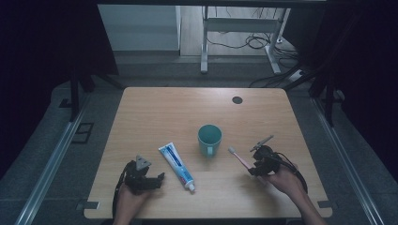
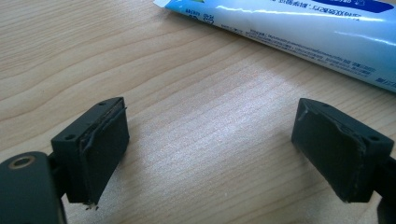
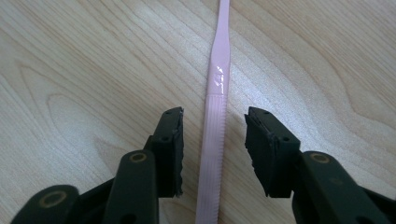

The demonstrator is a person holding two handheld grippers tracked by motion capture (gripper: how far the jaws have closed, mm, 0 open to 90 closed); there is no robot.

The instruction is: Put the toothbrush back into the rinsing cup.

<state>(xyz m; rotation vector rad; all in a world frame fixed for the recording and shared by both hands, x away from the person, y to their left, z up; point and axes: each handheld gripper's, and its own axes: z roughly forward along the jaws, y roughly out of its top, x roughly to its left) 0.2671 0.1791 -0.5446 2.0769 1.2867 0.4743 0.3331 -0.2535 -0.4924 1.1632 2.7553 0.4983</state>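
On the counter [image 1: 155,112], right of the teal cup [image 1: 209,138], lies the pink toothbrush [image 3: 215,135], its handle running between the right tongs [image 3: 214,140], whose pads stand apart from it, untouching. Further left, beyond the toothpaste tube [image 2: 299,32], the left tongs [image 2: 210,149] gape wide over bare wood.

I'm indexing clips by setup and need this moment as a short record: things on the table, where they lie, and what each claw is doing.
surface: wooden table
cup: teal mug, upright, mid-table
tube: toothpaste tube, lying flat, left of the mug
brush: pink toothbrush, lying flat, right of the mug
left claw: open over bare wood, near the tube
right claw: open, jaws either side of the brush handle, not pressing it
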